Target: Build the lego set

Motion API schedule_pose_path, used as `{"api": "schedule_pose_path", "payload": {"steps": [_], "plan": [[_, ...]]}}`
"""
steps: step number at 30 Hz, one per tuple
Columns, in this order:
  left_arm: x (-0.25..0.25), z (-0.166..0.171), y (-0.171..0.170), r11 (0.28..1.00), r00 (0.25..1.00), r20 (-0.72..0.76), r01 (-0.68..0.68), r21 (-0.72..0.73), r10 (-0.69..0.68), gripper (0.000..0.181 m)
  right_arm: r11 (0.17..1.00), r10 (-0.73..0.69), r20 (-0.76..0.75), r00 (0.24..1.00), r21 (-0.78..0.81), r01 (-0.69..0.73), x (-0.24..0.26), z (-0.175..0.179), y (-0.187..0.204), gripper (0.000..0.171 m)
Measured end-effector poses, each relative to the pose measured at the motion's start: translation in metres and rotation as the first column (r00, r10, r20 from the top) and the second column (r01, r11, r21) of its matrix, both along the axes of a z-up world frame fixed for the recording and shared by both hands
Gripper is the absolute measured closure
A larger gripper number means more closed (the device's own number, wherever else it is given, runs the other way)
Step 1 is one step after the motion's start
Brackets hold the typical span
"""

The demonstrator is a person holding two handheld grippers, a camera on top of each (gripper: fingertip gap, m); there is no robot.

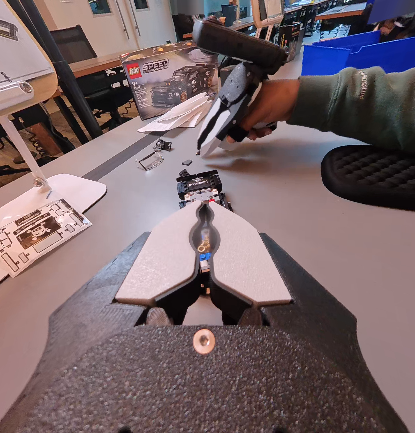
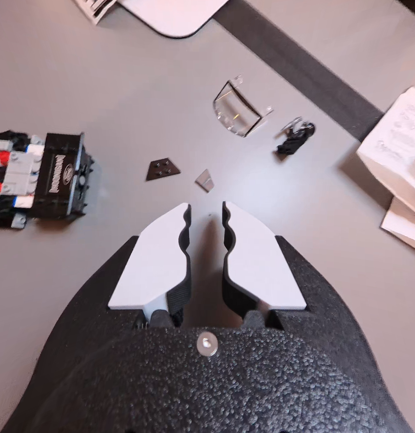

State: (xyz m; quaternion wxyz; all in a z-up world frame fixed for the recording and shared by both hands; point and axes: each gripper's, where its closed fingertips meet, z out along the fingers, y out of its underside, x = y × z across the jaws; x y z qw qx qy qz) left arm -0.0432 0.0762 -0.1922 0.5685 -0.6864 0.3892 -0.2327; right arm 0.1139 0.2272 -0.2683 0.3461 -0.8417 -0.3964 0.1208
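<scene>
The partly built black Lego car (image 1: 199, 187) sits on the grey table (image 1: 284, 234). My left gripper (image 1: 205, 206) lies over its near half with the jaws shut; car parts show through the gap, and I cannot tell if it grips any. The car's end also shows in the right wrist view (image 2: 49, 178). My right gripper (image 2: 206, 206) is open and empty, tips just above the table, also seen in the left wrist view (image 1: 201, 150). Just beyond it lie a small grey tile (image 2: 204, 180), a black wedge plate (image 2: 163, 171), a clear windscreen (image 2: 239, 112) and a small black assembly (image 2: 294, 138).
The set's box (image 1: 169, 79) stands at the back with white paper bags (image 1: 180, 114) in front. A sticker sheet (image 1: 35, 232) and a white stand base (image 1: 73, 189) are at the left. A black cushion (image 1: 375, 173) and blue bins (image 1: 366, 54) are at the right. The left gripper's tips are roughly 25 centimeters from the right gripper's.
</scene>
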Motion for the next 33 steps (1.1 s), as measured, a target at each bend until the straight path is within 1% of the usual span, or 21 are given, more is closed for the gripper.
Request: {"api": "schedule_pose_path", "payload": {"steps": [5, 11, 17, 19, 21, 22, 26, 30, 31, 33], "plan": [[0.001, 0.001, -0.001, 1.0, 1.0, 0.004, 0.006, 0.001, -0.006, 0.181, 1.0, -0.012, 0.032, 0.999, -0.019, 0.013, 0.008, -0.01, -0.007, 0.146], [0.002, -0.001, -0.001, 1.0, 1.0, -0.004, 0.007, 0.001, -0.007, 0.181, 0.997, -0.081, 0.004, 0.997, -0.018, 0.081, 0.016, -0.009, 0.008, 0.148], [0.003, -0.002, -0.001, 1.0, 1.0, -0.004, 0.01, -0.003, -0.01, 0.181, 0.996, -0.091, 0.014, 0.996, -0.015, 0.092, 0.019, -0.012, 0.019, 0.146], [0.003, -0.002, -0.001, 1.0, 1.0, -0.007, 0.012, -0.003, -0.012, 0.181, 0.996, -0.088, 0.012, 0.996, -0.016, 0.089, 0.021, -0.012, 0.023, 0.151], [0.003, -0.002, -0.002, 1.0, 1.0, -0.009, 0.012, -0.001, -0.012, 0.181, 0.998, -0.063, 0.035, 0.997, -0.026, 0.064, 0.023, -0.013, 0.024, 0.16], [0.003, -0.002, -0.002, 1.0, 1.0, -0.008, 0.011, 0.001, -0.011, 0.181, 0.998, -0.049, 0.042, 0.998, -0.034, 0.051, 0.023, -0.013, 0.023, 0.16], [0.002, -0.001, -0.001, 1.0, 1.0, -0.002, 0.009, -0.001, -0.009, 0.181, 0.995, -0.054, 0.056, 0.997, -0.08, 0.059, 0.03, -0.014, 0.021, 0.16], [0.002, 0.0, -0.001, 1.0, 1.0, -0.001, 0.011, 0.004, -0.011, 0.181, 0.985, -0.158, 0.136, 0.978, -0.052, 0.167, 0.065, -0.013, 0.027, 0.16], [0.003, 0.001, -0.002, 1.0, 1.0, 0.001, 0.012, 0.003, -0.012, 0.181, 0.982, -0.176, 0.136, 0.975, -0.051, 0.184, 0.072, -0.012, 0.028, 0.16], [0.003, 0.0, -0.002, 1.0, 1.0, 0.002, 0.014, 0.0, -0.014, 0.181, 0.979, -0.196, 0.089, 0.977, -0.043, 0.2, 0.073, -0.005, 0.03, 0.148]]}}
